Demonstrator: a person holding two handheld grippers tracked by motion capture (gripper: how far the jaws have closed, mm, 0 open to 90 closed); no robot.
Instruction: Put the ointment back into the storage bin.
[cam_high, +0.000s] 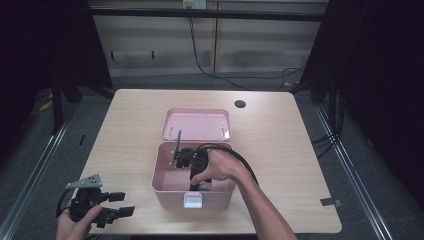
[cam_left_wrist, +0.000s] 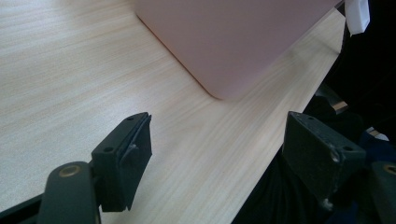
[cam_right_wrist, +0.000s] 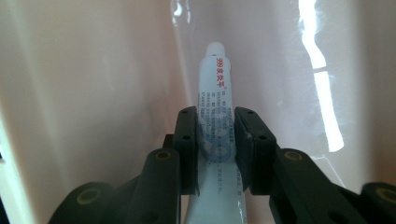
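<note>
The slim white plastic tube with red lettering (cam_right_wrist: 216, 116) sits pinched between the jaws of our right gripper (cam_high: 198, 176), its long axis running straight ahead along them, cap end forward. We hold it down inside the open pink plastic box (cam_high: 165, 192) near the light wooden table's (cam_high: 280, 150) near edge. Our left gripper (cam_high: 119, 204) rests at the near left corner, jaws spread and empty.
</note>
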